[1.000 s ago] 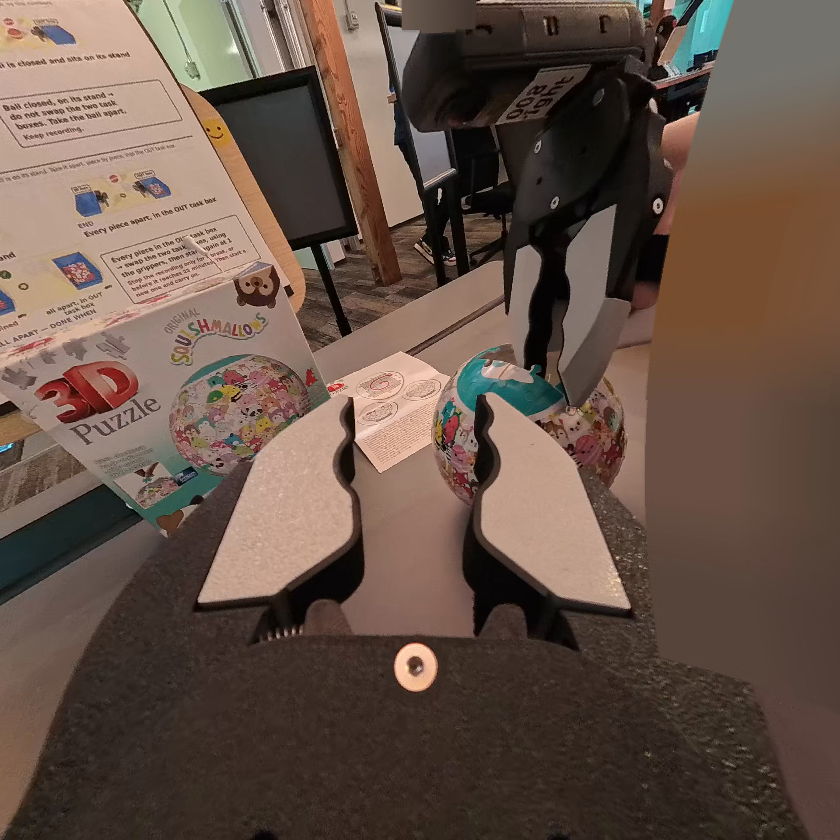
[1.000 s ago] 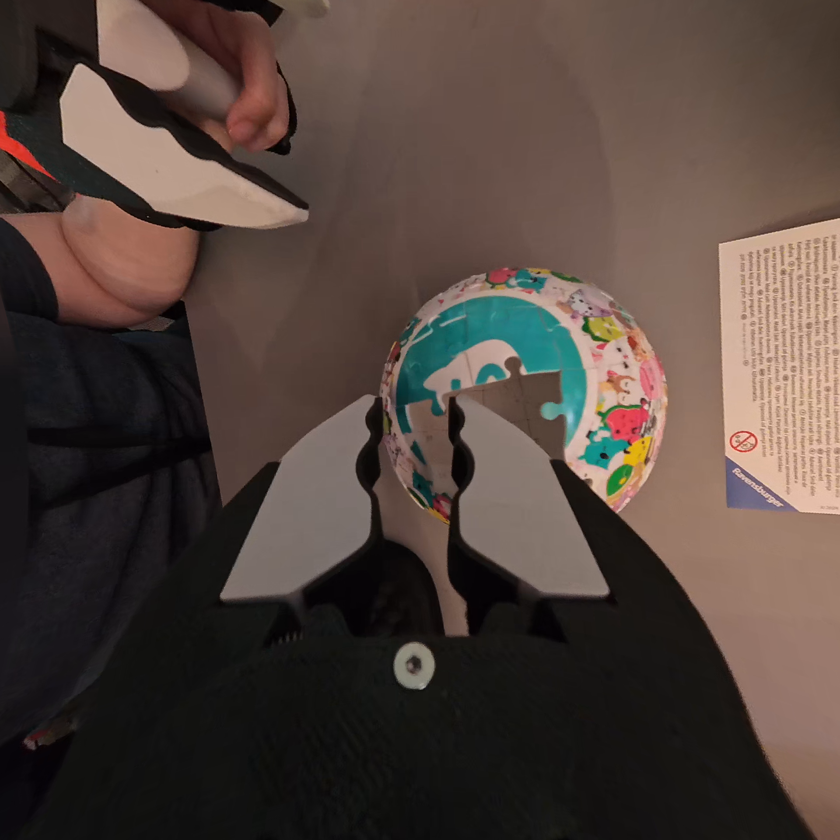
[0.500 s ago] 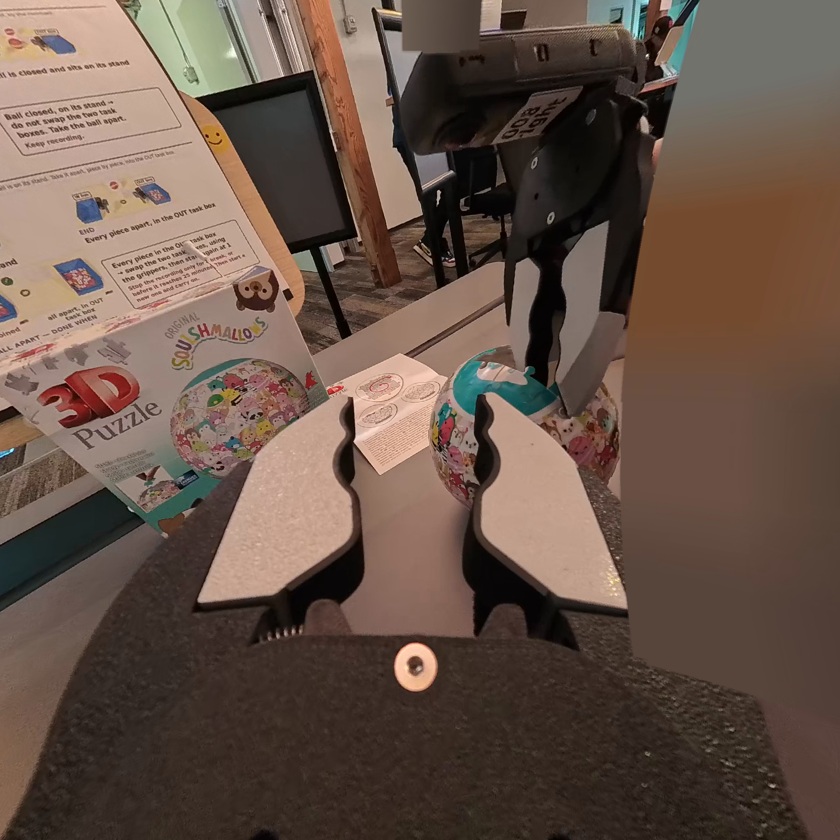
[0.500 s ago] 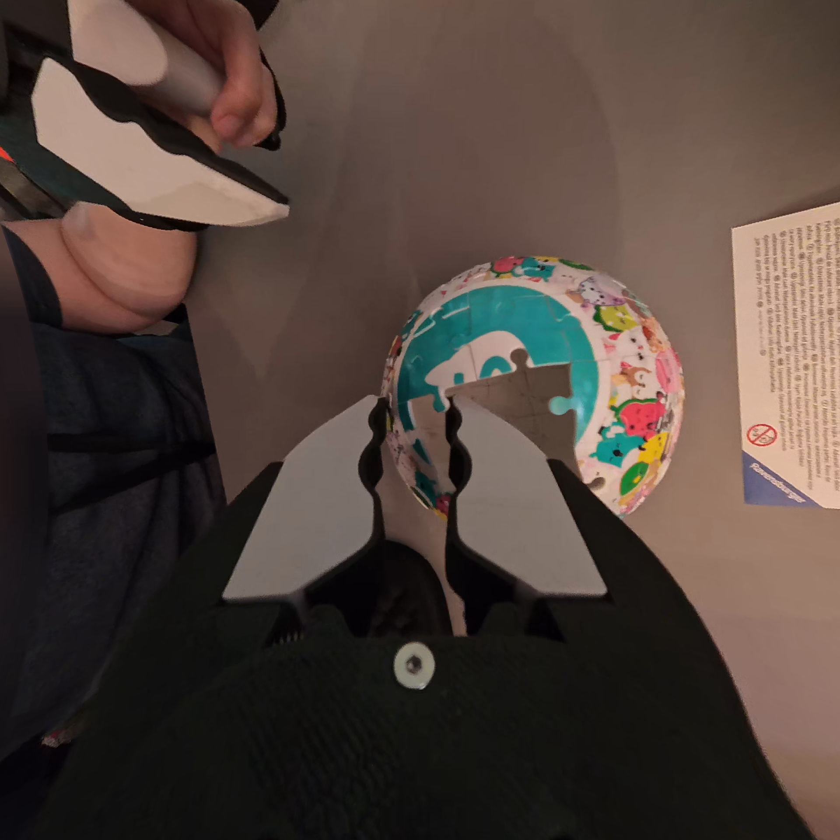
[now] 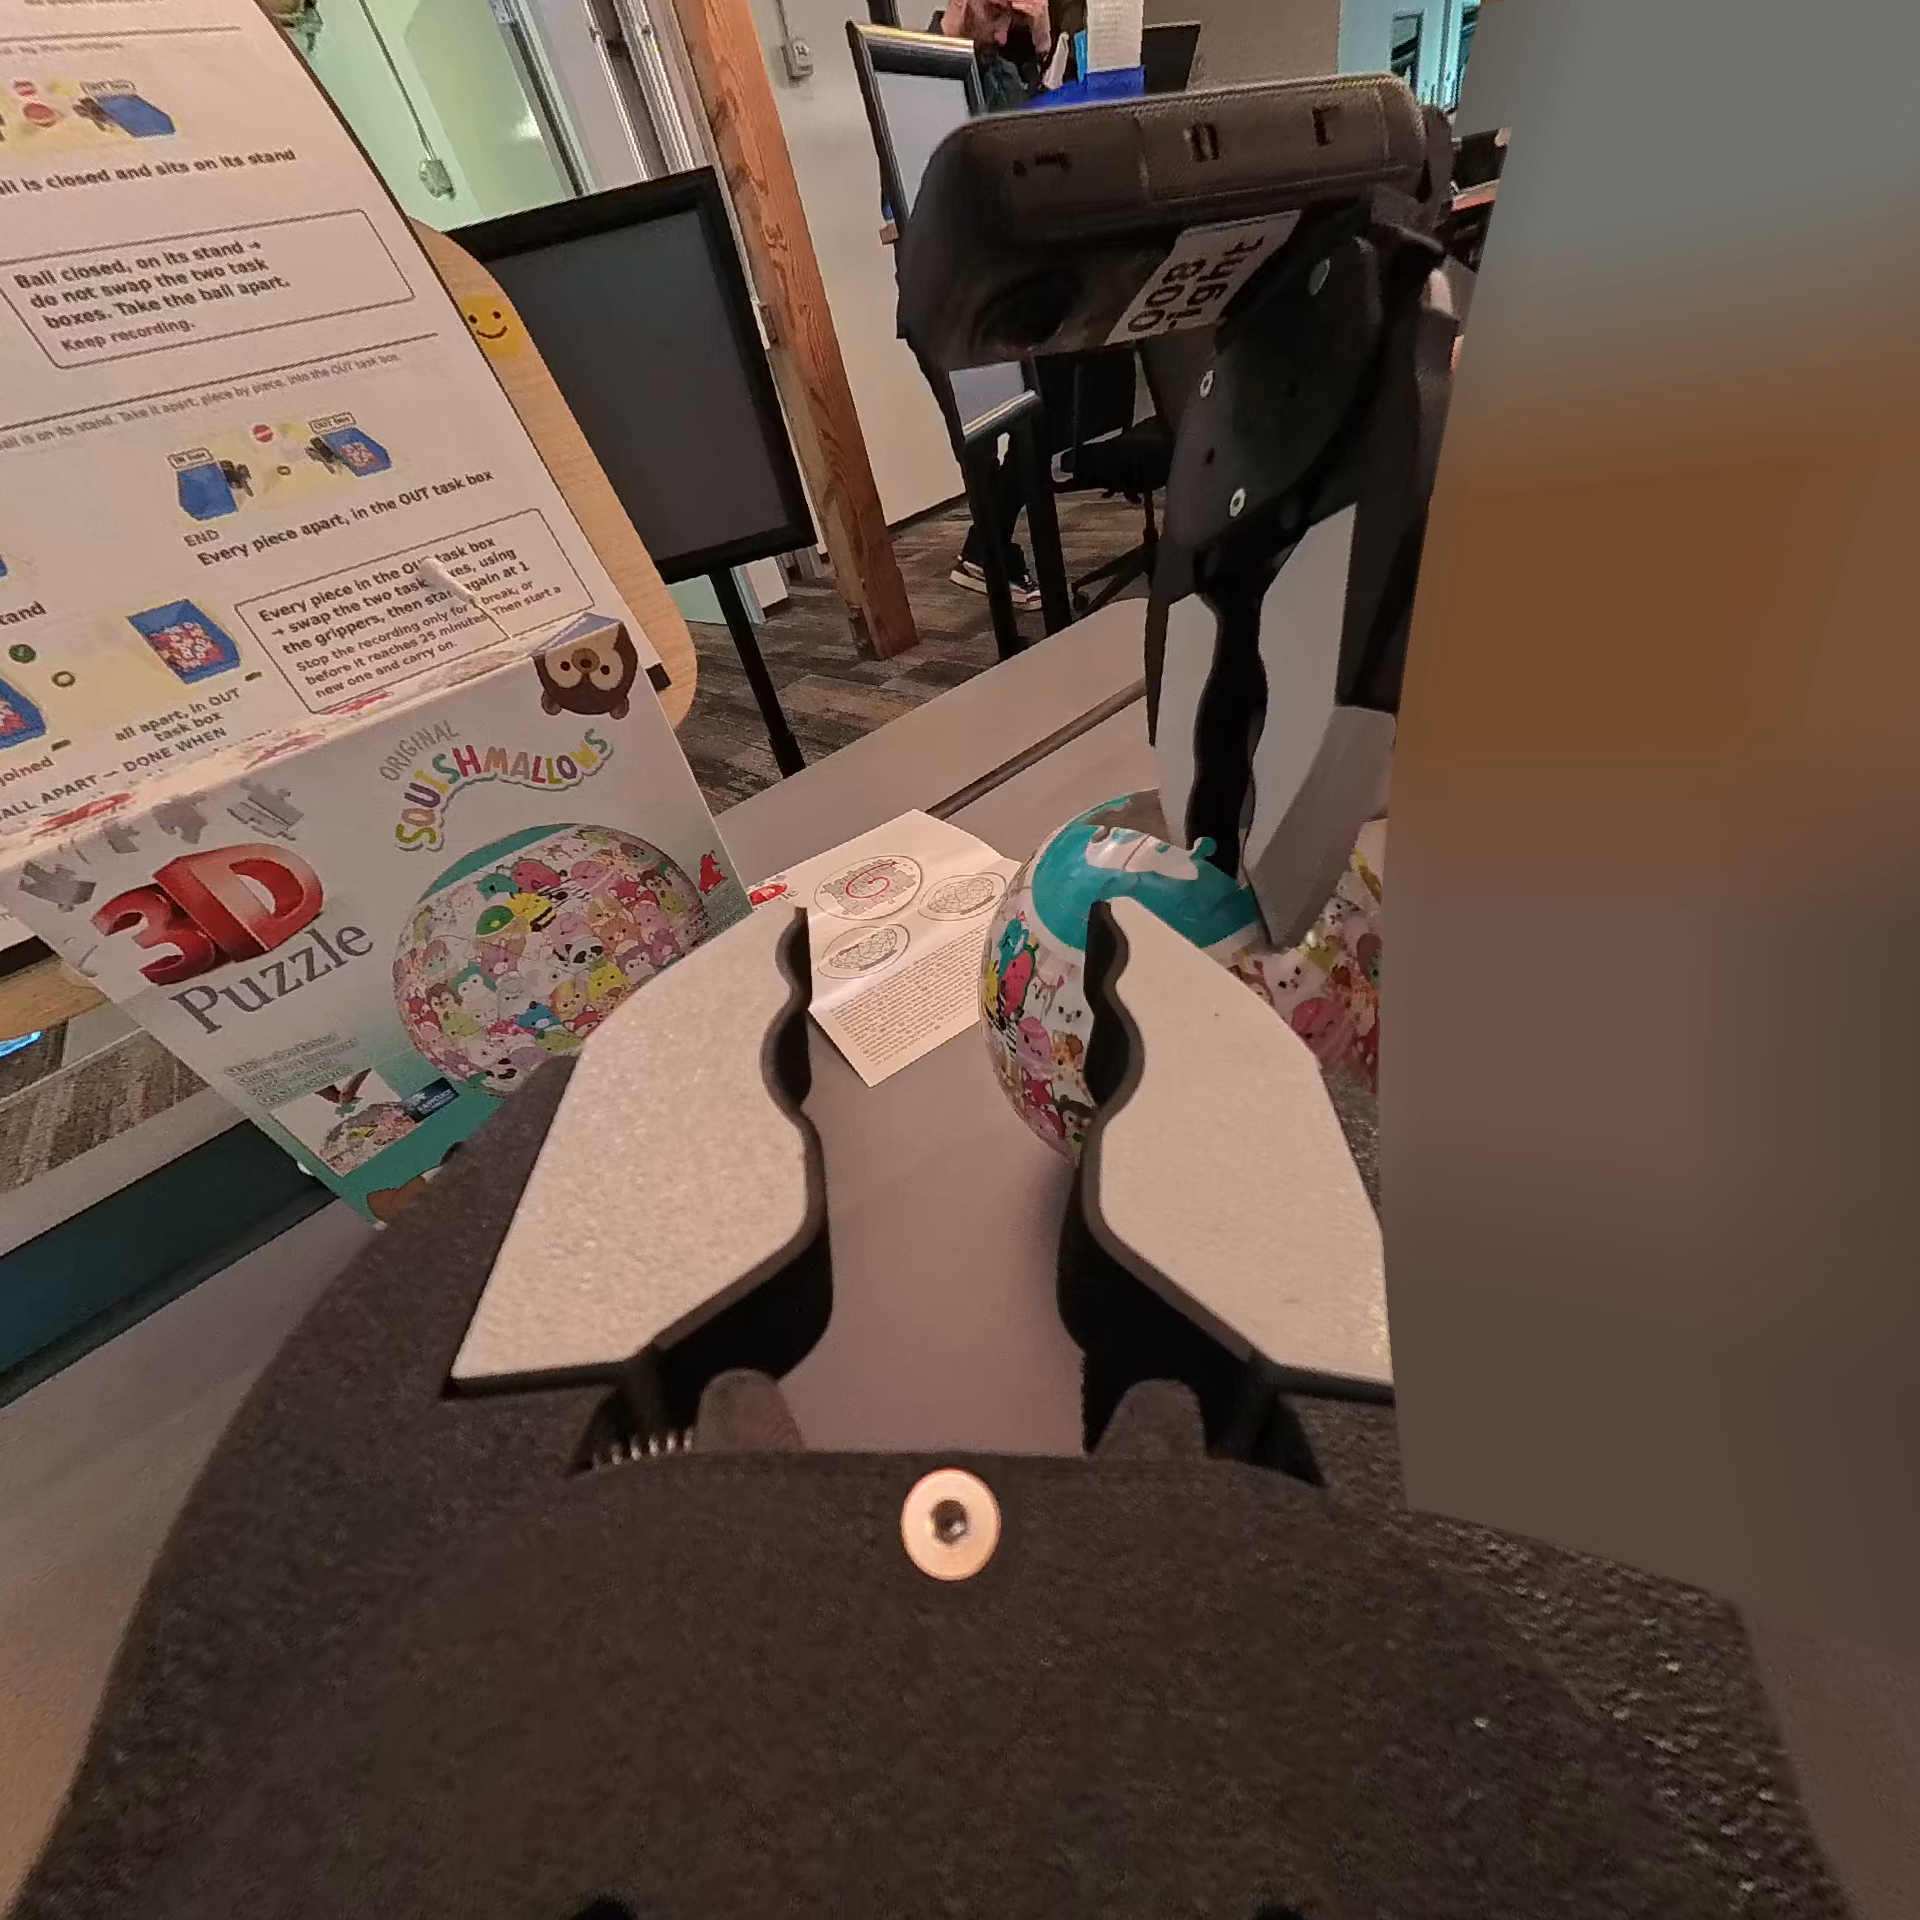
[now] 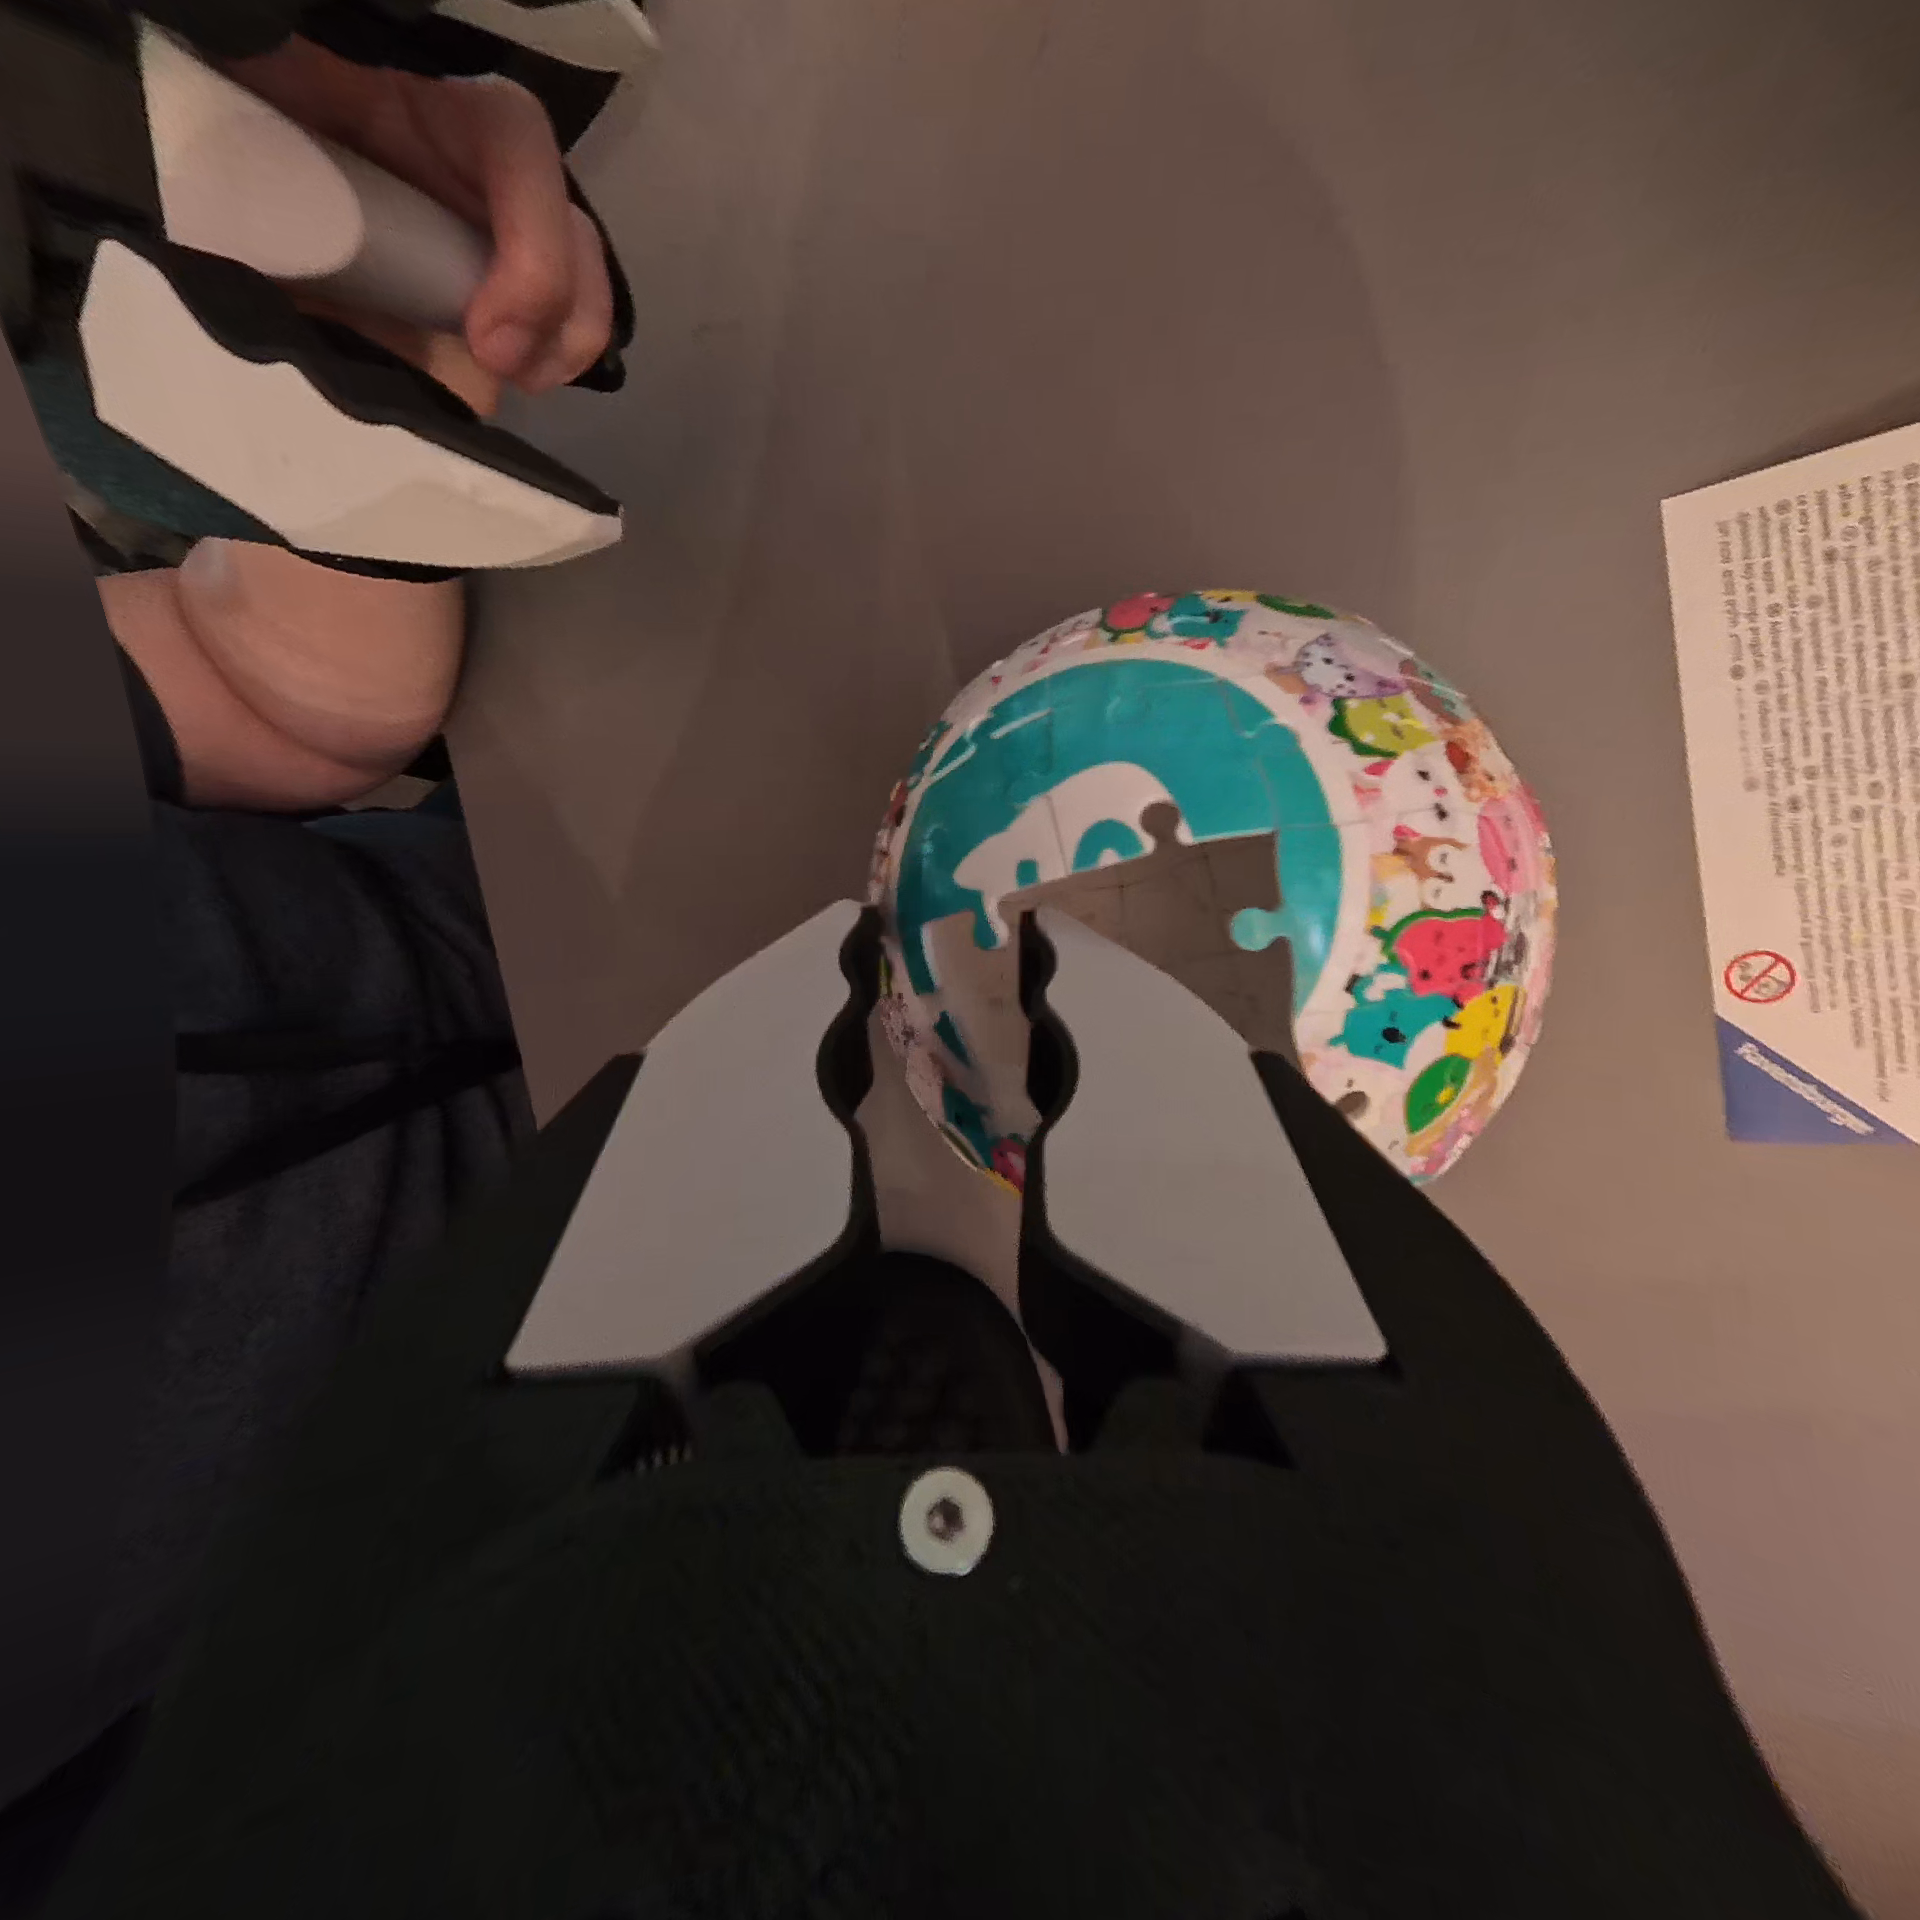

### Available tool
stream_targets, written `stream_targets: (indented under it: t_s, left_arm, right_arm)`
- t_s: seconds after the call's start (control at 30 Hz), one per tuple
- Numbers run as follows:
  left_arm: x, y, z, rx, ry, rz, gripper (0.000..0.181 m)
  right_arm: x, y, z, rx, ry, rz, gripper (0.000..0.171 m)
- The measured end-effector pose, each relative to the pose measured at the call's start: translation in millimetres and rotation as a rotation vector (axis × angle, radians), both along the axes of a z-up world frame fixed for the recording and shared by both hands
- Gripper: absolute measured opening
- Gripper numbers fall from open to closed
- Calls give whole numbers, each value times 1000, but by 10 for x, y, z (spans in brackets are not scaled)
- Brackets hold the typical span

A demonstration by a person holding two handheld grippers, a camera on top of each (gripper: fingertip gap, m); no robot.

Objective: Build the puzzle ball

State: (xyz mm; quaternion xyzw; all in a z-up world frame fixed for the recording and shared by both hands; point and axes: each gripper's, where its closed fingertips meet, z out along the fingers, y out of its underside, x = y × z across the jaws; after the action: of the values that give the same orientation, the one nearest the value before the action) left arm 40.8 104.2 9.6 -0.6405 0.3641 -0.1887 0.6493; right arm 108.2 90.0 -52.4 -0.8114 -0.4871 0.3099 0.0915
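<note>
The puzzle ball (image 6: 1434, 831), covered in colourful cartoon figures with a teal patch, sits on the grey table (image 6: 1039, 312). A jagged hole in its top shows the grey inside. My right gripper (image 6: 948, 925) points down at the hole's near edge, its jaws a narrow gap apart with nothing seen between them. In the left wrist view it (image 5: 1236, 862) stands tip-down on the ball (image 5: 1132, 883). My left gripper (image 5: 948, 925) is open and empty, low over the table just left of the ball. One of its fingers (image 6: 312, 447) shows in the right wrist view.
The puzzle's box (image 5: 416, 935) stands at left, with an instruction board (image 5: 208, 364) behind it. A folded leaflet (image 5: 904, 935) lies beyond the left gripper and also shows right of the ball (image 6: 1808, 779). A hand (image 6: 520, 301) holds the left gripper. From my right tips it is roughly 20 cm to the ball (image 6: 1808, 779); from my left, 25 cm.
Almost nothing. The two grippers have drifted slightly relative to each other. The ball has stayed put and both jaw gaps are the same.
</note>
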Motion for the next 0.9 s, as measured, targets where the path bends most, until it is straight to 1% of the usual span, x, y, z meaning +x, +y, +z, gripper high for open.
stream_targets:
  t_s: [0.1, 0.2, 0.27, 0.4, 0.47, 0.53, 0.6, 0.67, 0.7, 0.73, 0.77, 0.8, 0.9]
  left_arm:
    - [-8, 1, 5, 0, -3, 1, 50]
    - [-21, 2, 14, 2, -7, 4, 50]
    - [-30, -3, 31, 4, -15, 3, 50]
    - [-56, -17, 63, 8, -24, -2, 51]
    - [-70, -29, 82, 4, -36, -12, 52]
    - [-65, -60, 108, -3, -58, -43, 53]
    - [-31, -118, 137, -9, -88, -103, 53]
    - [30, -181, 108, -36, -107, -194, 57]
    - [65, -211, 63, -57, -105, -249, 60]
    - [94, -229, 5, -80, -96, -297, 63]
    - [115, -232, -58, -106, -82, -337, 66]
    - [135, -238, -119, -130, -62, -376, 70]
    - [166, -210, -232, -164, 0, -446, 77]
  right_arm:
    - [-1, -39, 10, 3, -10, 17, 26]
    - [24, -23, 22, 21, -19, 6, 31]
    - [22, -12, 135, 53, 23, -6, 32]
    - [107, -45, 461, 200, 94, -41, 36]
    - [203, -75, 669, 308, 166, -103, 36]
    - [365, -98, 841, 457, 252, -170, 37]
    - [497, -152, 1064, 658, 457, -228, 42]
    - [670, -232, 1141, 809, 641, -276, 51]
    - [769, -239, 1077, 829, 682, -318, 55]
    - [838, -239, 961, 812, 706, -346, 65]
    - [867, -257, 802, 772, 714, -343, 74]
    - [877, -278, 631, 740, 708, -323, 76]
    - [896, -188, 96, 739, 553, -305, 82]
